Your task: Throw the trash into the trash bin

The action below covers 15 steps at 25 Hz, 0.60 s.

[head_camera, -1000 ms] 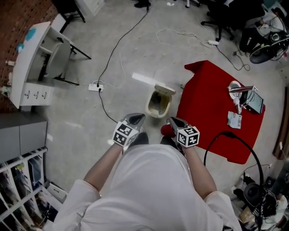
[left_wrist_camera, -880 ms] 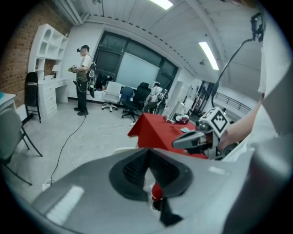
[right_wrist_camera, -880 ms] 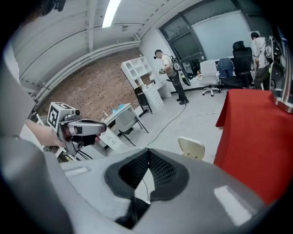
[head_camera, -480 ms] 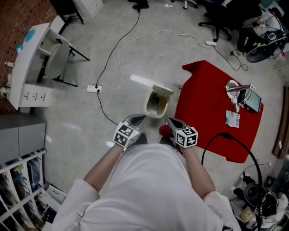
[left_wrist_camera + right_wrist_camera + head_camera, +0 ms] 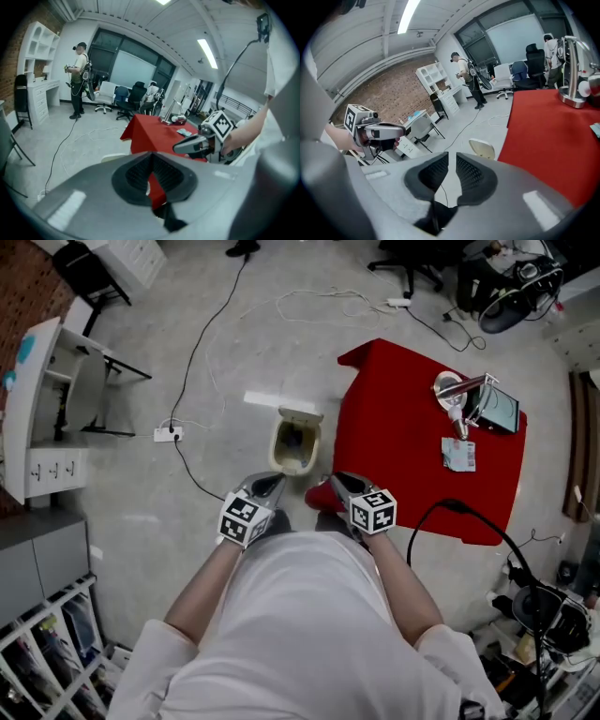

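Observation:
The beige trash bin [image 5: 292, 442] stands on the floor with its lid up, by the left edge of the red-clothed table [image 5: 403, 418]; its lid [image 5: 482, 149] also shows in the right gripper view. My left gripper [image 5: 268, 486] hovers just short of the bin, fingertips together and nothing held [image 5: 151, 157]. My right gripper [image 5: 337, 486] hangs beside it near the table's corner. Its jaws [image 5: 452, 157] have just been opening to a narrow slit, with only floor seen through it. A small printed packet [image 5: 458, 454] lies on the cloth.
A metal stand with a white cup [image 5: 454, 390] and a dark device [image 5: 497, 411] sit on the table's far side. Cables and a power strip [image 5: 170, 434] cross the floor left of the bin. A small red thing [image 5: 317, 495] lies on the floor by my right gripper. A person [image 5: 77, 79] stands far off.
The head view has swung, so the bin and table now sit higher and further left. Both grippers have shifted left with it, still in front of the body near the bin.

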Each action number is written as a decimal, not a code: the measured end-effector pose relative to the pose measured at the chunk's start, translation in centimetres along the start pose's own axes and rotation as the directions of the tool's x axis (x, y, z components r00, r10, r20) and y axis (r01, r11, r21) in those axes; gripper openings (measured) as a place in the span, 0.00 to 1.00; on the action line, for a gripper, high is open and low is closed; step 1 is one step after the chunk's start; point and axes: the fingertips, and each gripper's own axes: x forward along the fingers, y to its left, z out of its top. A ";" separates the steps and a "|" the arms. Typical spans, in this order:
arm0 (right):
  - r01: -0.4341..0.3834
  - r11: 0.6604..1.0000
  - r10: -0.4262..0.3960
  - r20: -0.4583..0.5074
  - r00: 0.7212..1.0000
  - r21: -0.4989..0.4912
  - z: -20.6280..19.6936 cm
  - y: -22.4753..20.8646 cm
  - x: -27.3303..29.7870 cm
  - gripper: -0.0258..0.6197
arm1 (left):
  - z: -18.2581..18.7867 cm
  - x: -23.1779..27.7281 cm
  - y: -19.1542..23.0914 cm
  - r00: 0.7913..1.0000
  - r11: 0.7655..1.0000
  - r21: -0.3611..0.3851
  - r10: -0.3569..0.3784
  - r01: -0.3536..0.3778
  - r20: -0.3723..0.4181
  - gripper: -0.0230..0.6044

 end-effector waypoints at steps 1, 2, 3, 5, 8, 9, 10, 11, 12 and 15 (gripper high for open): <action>0.018 1.000 -0.018 0.006 1.000 0.009 -0.1 -1.2 -0.8 0.12 | 0.3 0.8 -0.6 1.000 1.000 0.004 -0.008 0.008 -0.003 0.04; 0.039 0.999 -0.040 0.012 0.999 0.019 -0.2 -2.5 -1.6 0.13 | 0.5 1.5 -1.3 1.000 1.000 0.009 -0.017 0.017 -0.006 0.04; 0.062 0.998 -0.062 0.020 0.998 0.030 -0.4 -3.9 -2.6 0.14 | 0.7 2.3 -2.0 1.000 1.000 0.014 -0.026 0.026 -0.010 0.04; 0.105 0.993 -0.107 0.033 0.994 0.053 -0.6 -6.8 -4.5 0.18 | 1.1 3.8 -3.4 0.999 0.999 0.024 -0.041 0.042 -0.019 0.04; 0.174 0.982 -0.178 0.050 0.983 0.076 -1.0 -11.2 -7.6 0.19 | 1.6 6.0 -5.4 0.998 0.998 0.035 -0.056 0.058 -0.031 0.04; 0.199 0.977 -0.204 0.055 0.977 0.081 -1.1 -12.6 -8.7 0.20 | 1.8 6.7 -6.0 0.998 0.997 0.037 -0.060 0.061 -0.034 0.04; 0.227 0.970 -0.232 0.059 0.971 0.085 -1.3 -14.1 -9.7 0.21 | 1.9 7.4 -6.5 0.997 0.997 0.037 -0.063 0.064 -0.037 0.04; 0.255 0.963 -0.261 0.062 0.963 0.090 -1.5 -15.6 -10.7 0.22 | 2.0 8.1 -7.1 0.997 0.997 0.036 -0.065 0.066 -0.040 0.04; 0.282 0.955 -0.289 0.064 0.955 0.095 -1.7 -17.2 -11.7 0.22 | 2.2 8.9 -7.6 0.997 0.997 0.036 -0.066 0.068 -0.043 0.04; 0.350 0.929 -0.359 0.066 0.931 0.119 -2.2 -21.9 -14.5 0.23 | 2.6 11.0 -9.3 0.996 0.997 0.038 -0.071 0.073 -0.049 0.04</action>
